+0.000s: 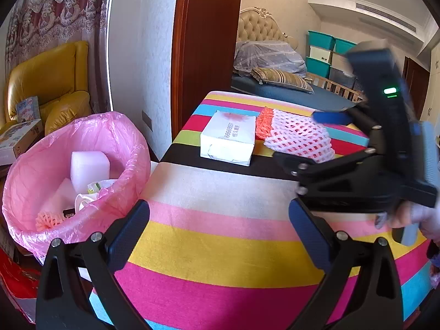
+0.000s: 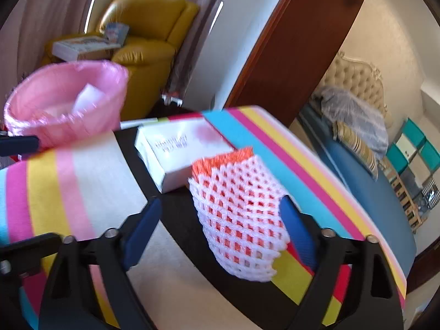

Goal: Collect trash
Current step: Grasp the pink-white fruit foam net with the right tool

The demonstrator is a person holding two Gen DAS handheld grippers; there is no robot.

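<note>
Two blue-padded fingers of the left gripper (image 1: pixel 220 231) stand wide apart over bare striped tablecloth (image 1: pixel 220 247); the pink-lined bin (image 1: pixel 33 170) sits just off the table's left edge, holding foam blocks and netting. The white box (image 1: pixel 228 137) reads "68669557". From the right wrist, the right gripper (image 2: pixel 220 225) gapes, empty, with the foam fruit net (image 2: pixel 242 220) against its right finger; the box's print is blurred.

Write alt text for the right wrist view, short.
An open right gripper reaches over a striped table toward a white foam net with an orange one inside, which sits near its right finger. Behind the net lies a white box; a pink-lined bin stands far left.
</note>
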